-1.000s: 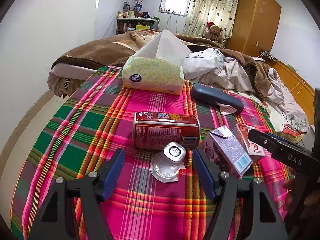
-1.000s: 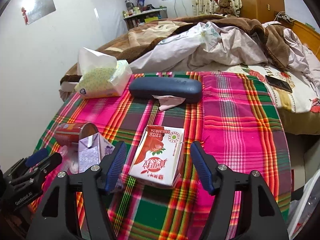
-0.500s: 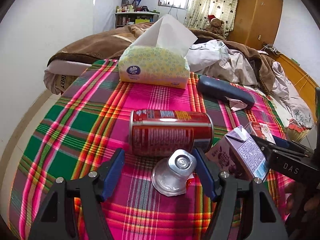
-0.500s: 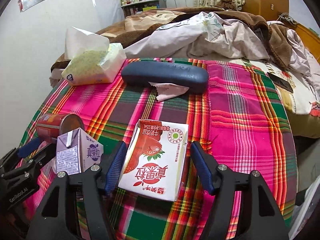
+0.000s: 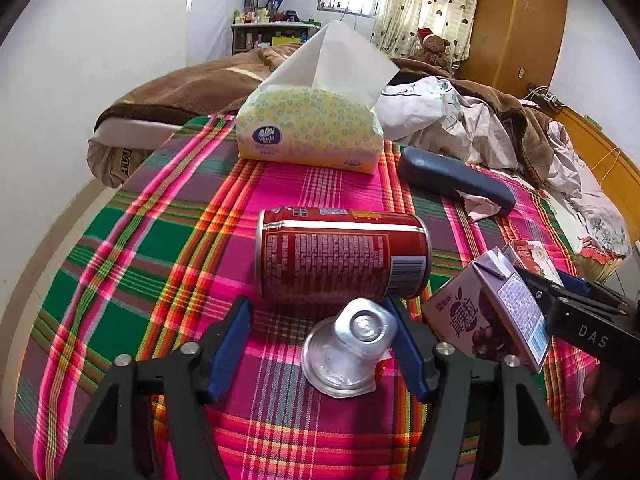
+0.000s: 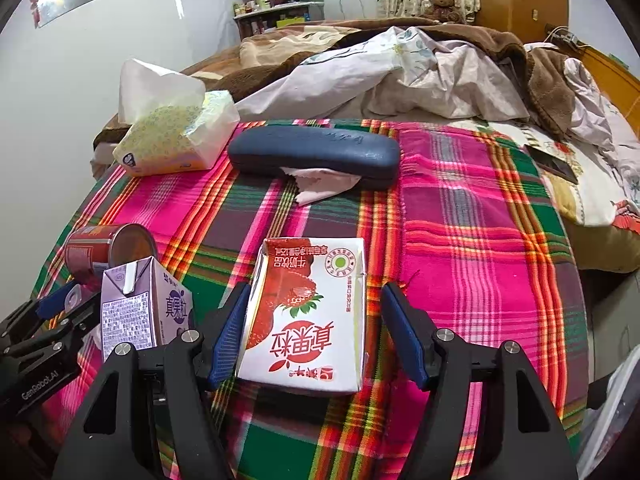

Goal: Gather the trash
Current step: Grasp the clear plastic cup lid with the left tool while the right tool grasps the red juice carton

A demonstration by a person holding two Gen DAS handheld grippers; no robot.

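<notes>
While both grippers sit low over the plaid tabletop [image 6: 480, 208], neither has hold of anything. Left gripper [image 5: 322, 346] is spread wide, with the crushed foil cup [image 5: 348, 350] lying between its blue pads and the right pad close beside the cup. Right gripper [image 6: 314, 336] is equally wide, straddling the strawberry milk carton [image 6: 308, 312], which lies flat on its broad face; left pad is almost on its edge, right pad stands clear

Handling guesses:
- foil cup: near weightless, thin, already deformed. It'll crumple further under squeeze, which is fine for trash. Pinch across the neck under the cap, not the flared skirt, which would fold and slip
- strawberry milk carton: light if empty, waxy card, walls cave a bit. Take it across the short width where the pads already line up
- red can [image 5: 342, 256]: on its side just behind the cup, rigid but smooth, will roll if nudged. Grip across the diameter mid-body
- purple carton [image 5: 486, 316]: upright between the two grippers, tips easily

Tissue pack [image 5: 310, 136] and glasses case [image 6: 314, 156] are further back, with a paper scrap [image 6: 320, 188] tucked against the case
</notes>
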